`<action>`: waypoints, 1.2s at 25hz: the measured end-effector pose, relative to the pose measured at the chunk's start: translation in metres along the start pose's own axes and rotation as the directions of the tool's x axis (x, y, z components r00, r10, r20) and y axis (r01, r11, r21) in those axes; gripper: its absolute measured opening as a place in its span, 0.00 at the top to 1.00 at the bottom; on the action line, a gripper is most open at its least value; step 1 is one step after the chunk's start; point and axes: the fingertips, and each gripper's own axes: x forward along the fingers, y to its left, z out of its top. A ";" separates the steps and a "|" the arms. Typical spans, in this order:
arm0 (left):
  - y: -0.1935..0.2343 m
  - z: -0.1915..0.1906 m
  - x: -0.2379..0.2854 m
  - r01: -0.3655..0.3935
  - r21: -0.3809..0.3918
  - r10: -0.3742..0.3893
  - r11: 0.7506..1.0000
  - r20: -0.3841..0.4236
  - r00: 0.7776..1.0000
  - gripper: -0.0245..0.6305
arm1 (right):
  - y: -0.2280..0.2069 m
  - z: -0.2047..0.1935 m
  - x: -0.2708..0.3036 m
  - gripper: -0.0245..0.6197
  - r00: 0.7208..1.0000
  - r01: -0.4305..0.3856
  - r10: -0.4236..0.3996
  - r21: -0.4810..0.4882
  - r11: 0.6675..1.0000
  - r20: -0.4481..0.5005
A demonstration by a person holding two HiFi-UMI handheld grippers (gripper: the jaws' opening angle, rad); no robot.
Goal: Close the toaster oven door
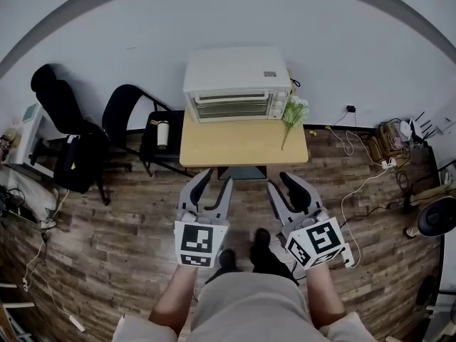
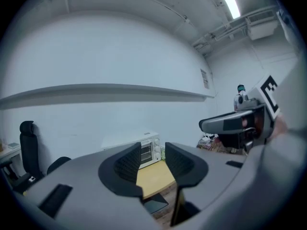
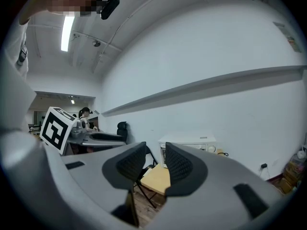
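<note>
One toaster oven point(image 1: 235, 84) stands at the back of the counter point(image 1: 242, 147), well ahead of the left tongs point(image 1: 214, 184) and the right tongs point(image 1: 283, 185). Its door seems to be upright against its front rather than dropped open, though it is small in view. Both tongs hang side by side short of the counter's near edge, jaws apart and holding nothing, probably because the person stands back with no push on the door under way.
</note>
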 end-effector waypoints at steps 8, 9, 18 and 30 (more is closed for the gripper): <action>-0.008 -0.022 -0.037 0.048 -0.033 -0.047 0.998 0.004 0.999 0.75 | 0.043 -0.021 -0.018 0.79 1.000 0.027 -0.027 0.007 1.000 -0.007; -0.010 -0.022 -0.041 0.055 -0.044 -0.055 0.998 0.007 0.998 0.75 | 0.047 -0.022 -0.020 0.79 1.000 0.027 -0.027 0.010 1.000 -0.009; -0.021 -0.025 -0.053 0.098 -0.086 -0.098 0.991 0.007 0.995 0.76 | 0.061 -0.029 -0.021 0.80 1.000 0.016 -0.016 0.006 1.000 -0.017; -0.023 -0.021 -0.050 0.117 -0.127 -0.115 0.985 0.025 0.993 0.94 | 0.053 -0.023 -0.017 0.96 1.000 0.025 -0.025 0.009 1.000 -0.005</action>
